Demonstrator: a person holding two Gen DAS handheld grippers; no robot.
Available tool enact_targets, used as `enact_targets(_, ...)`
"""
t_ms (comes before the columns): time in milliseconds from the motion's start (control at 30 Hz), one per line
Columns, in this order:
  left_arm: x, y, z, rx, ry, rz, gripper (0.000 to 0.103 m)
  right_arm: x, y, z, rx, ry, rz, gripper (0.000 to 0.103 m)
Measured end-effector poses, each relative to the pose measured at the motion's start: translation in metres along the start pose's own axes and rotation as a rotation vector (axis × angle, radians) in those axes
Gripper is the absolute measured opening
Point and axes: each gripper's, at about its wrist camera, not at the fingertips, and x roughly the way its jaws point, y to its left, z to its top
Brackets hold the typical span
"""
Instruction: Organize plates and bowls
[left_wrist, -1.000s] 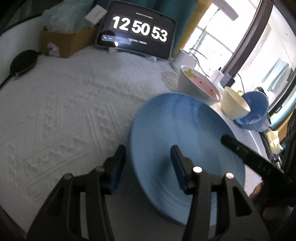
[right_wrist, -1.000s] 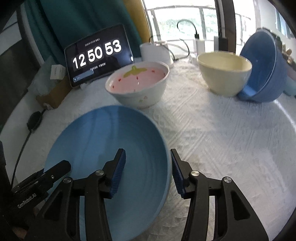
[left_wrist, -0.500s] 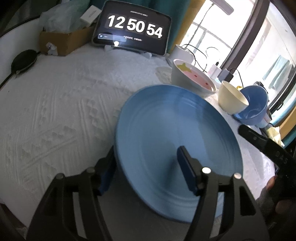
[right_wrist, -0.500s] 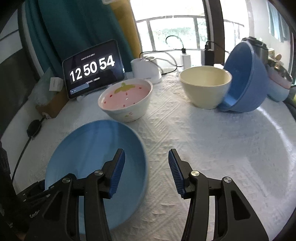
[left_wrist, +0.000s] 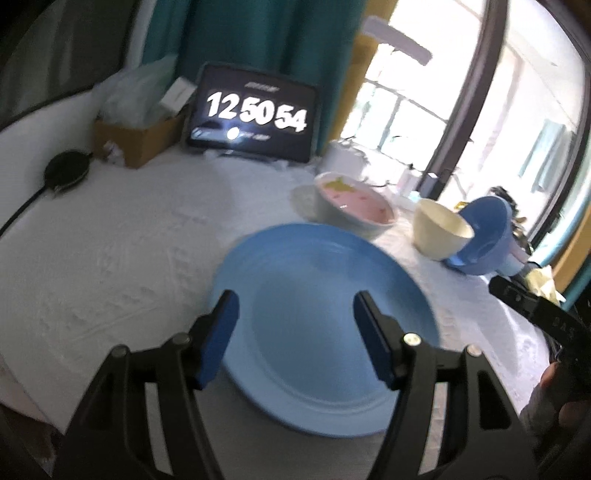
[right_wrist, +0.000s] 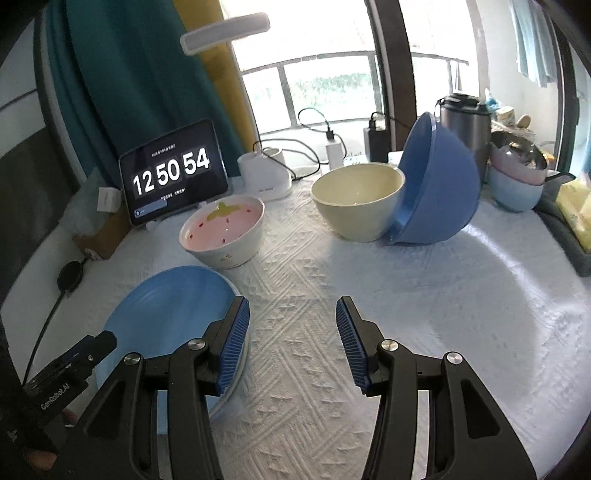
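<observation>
A large blue plate (left_wrist: 325, 332) (right_wrist: 166, 314) lies flat on the white cloth. My left gripper (left_wrist: 295, 325) hovers open just over its near left part, pads clear of it. My right gripper (right_wrist: 293, 332) stands open above bare cloth, its left finger by the plate's right rim. Behind the plate stands a pink strawberry bowl (right_wrist: 225, 229) (left_wrist: 354, 210). Further right is a cream bowl (right_wrist: 354, 199) (left_wrist: 439, 229), and a blue bowl (right_wrist: 436, 181) (left_wrist: 484, 236) is tipped on its side against it.
A tablet clock (right_wrist: 171, 171) stands at the back, with a cardboard box (left_wrist: 136, 136) and a black puck on a cable (left_wrist: 66, 171) to its left. A white charger base (right_wrist: 264, 173), a steel flask (right_wrist: 465, 125) and stacked bowls (right_wrist: 517, 177) line the back right.
My left jaws widened off the plate's rim, and the plate now lies flat. Both grippers drew back and rose. The right one shifted rightward off the plate onto bare cloth.
</observation>
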Motion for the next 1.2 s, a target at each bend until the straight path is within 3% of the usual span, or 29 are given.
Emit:
enact_targets(367, -0.019, -0.059, -0.002, 0.164, -0.079, -0.072, 0.066, -0.034, -0.046, -0.006, 0.064, -0.050, -0.050, 0.052)
enact_targets(1200, -0.017, -0.142, 0.017, 0.296, -0.121, -0.126, 0.066, -0.055, -0.124, 0.012, 0.149, -0.103, -0.094, 0.052)
